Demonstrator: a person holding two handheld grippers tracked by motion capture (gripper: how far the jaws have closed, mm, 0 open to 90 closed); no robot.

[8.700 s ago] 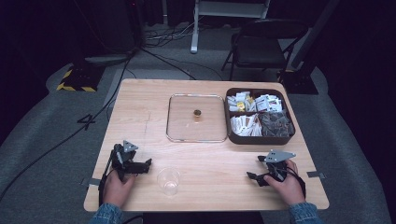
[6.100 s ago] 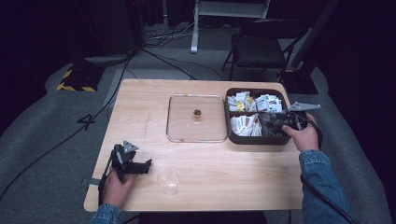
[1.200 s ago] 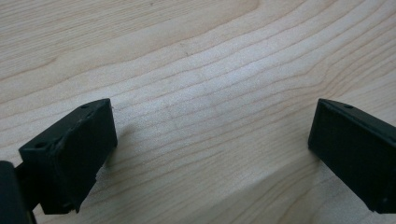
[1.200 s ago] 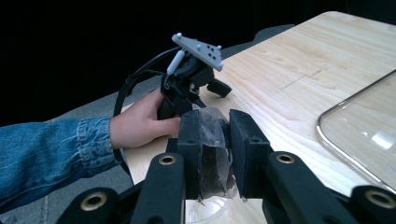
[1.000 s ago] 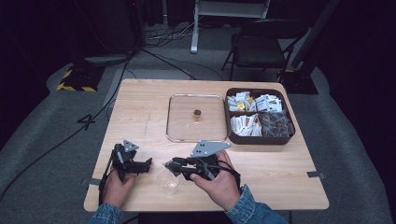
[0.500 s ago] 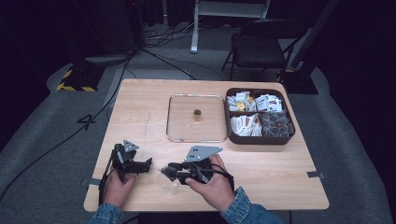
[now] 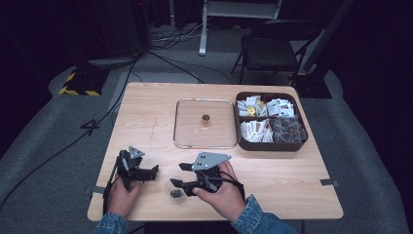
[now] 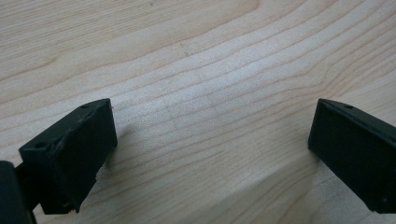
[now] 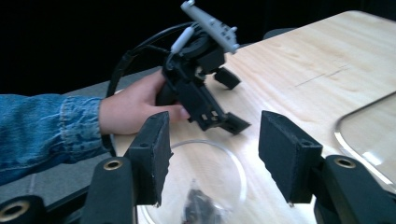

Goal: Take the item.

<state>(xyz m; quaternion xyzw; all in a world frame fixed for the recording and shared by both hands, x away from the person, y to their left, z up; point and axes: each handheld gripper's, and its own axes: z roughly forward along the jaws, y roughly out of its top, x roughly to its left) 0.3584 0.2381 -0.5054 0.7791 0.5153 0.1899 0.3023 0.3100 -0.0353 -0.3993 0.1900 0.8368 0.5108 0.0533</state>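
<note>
Hovering with its jaws apart just over the small clear cup (image 7: pixel 176 189) near the front edge of the tabletop (image 7: pixel 146 117), the right gripper (image 7: pixel 181 175) holds nothing, a dark piece (image 9: pixel 200 205) lies inside the cup, and the left gripper (image 7: pixel 154 171) rests open beside it

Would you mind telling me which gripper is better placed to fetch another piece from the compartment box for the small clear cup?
Probably the right gripper: it hangs open over the clear cup, on the side toward the compartment box. The left gripper, also open, rests on the wooden table at the far side from the box.
</note>
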